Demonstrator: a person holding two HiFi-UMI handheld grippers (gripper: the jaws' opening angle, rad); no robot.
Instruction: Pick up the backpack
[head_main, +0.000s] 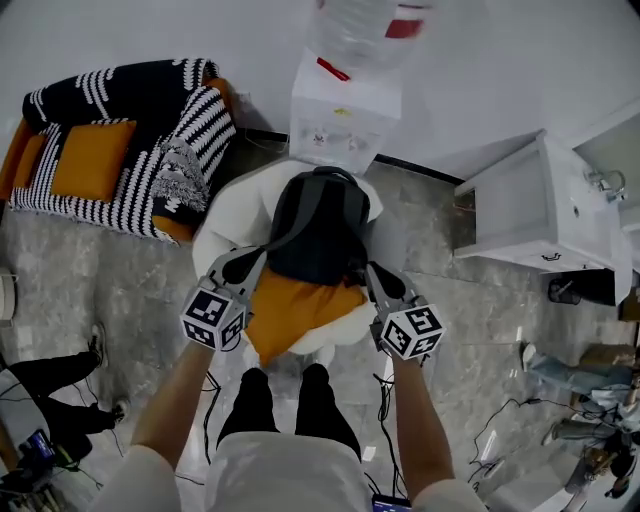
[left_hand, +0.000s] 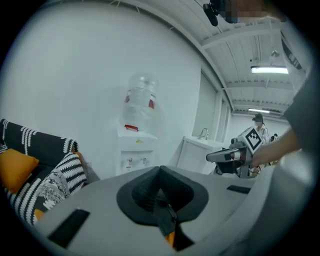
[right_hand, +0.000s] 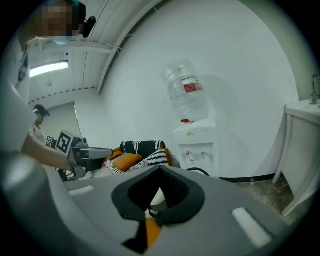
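A black and grey backpack (head_main: 318, 235) stands upright on a white chair (head_main: 226, 215), over an orange cushion (head_main: 300, 310). My left gripper (head_main: 252, 262) is at its lower left, shut on a grey shoulder strap (head_main: 285, 228) that runs up to the pack's top. In the left gripper view a dark strap (left_hand: 164, 216) hangs from the closed jaws. My right gripper (head_main: 374, 276) sits at the pack's lower right edge, shut on a dark strap end (right_hand: 151, 213). Each gripper view shows the other gripper off to the side.
A water dispenser (head_main: 340, 115) with a bottle stands right behind the chair against the wall. A striped sofa (head_main: 120, 140) with orange cushions is at the left and a white cabinet (head_main: 530, 210) at the right. Cables (head_main: 500, 430) lie on the floor.
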